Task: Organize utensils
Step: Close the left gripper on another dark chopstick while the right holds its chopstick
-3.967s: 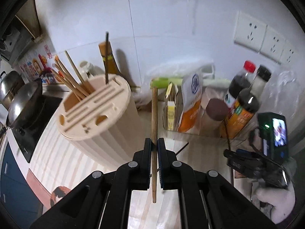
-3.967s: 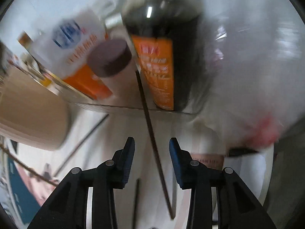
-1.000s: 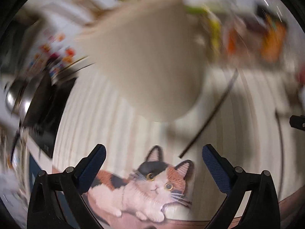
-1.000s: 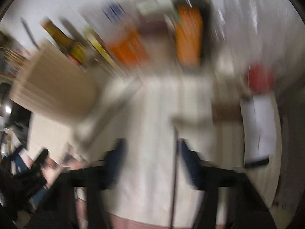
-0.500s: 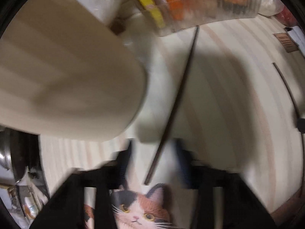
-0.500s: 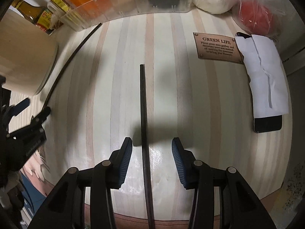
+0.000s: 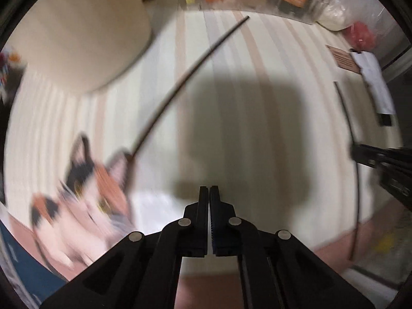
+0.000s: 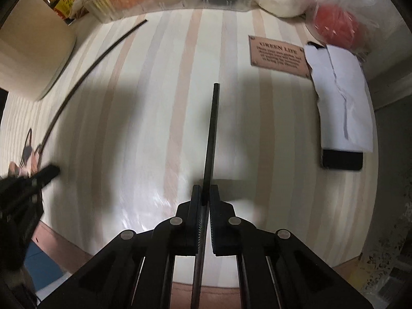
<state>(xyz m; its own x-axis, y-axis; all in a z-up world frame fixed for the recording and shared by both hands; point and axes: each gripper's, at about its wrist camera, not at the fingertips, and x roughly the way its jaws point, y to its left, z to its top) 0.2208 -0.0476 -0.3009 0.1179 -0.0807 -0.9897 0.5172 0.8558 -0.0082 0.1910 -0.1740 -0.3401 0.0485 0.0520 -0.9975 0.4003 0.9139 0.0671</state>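
My right gripper (image 8: 205, 193) is shut on a dark chopstick (image 8: 211, 134) that points forward over the striped mat; the same chopstick shows at the right of the left wrist view (image 7: 354, 159). A second dark chopstick (image 7: 180, 82) lies loose on the mat, running diagonally from the cat picture (image 7: 85, 195) toward the clear tray; it also shows in the right wrist view (image 8: 85, 77). My left gripper (image 7: 208, 193) is shut and empty, to the right of that loose chopstick. The beige utensil holder (image 7: 82, 31) stands at the upper left.
A clear tray (image 8: 159, 2) of sauce bottles and packets lines the back. A brown label (image 8: 279, 54), a white paper (image 8: 342, 97) over a black phone (image 8: 342, 159), a white bag (image 8: 279, 2) and a red item in plastic (image 8: 336, 24) sit at the right.
My right gripper has closed on the chopstick that lay between its open fingers. My left gripper has closed empty and swung right, away from the loose chopstick.
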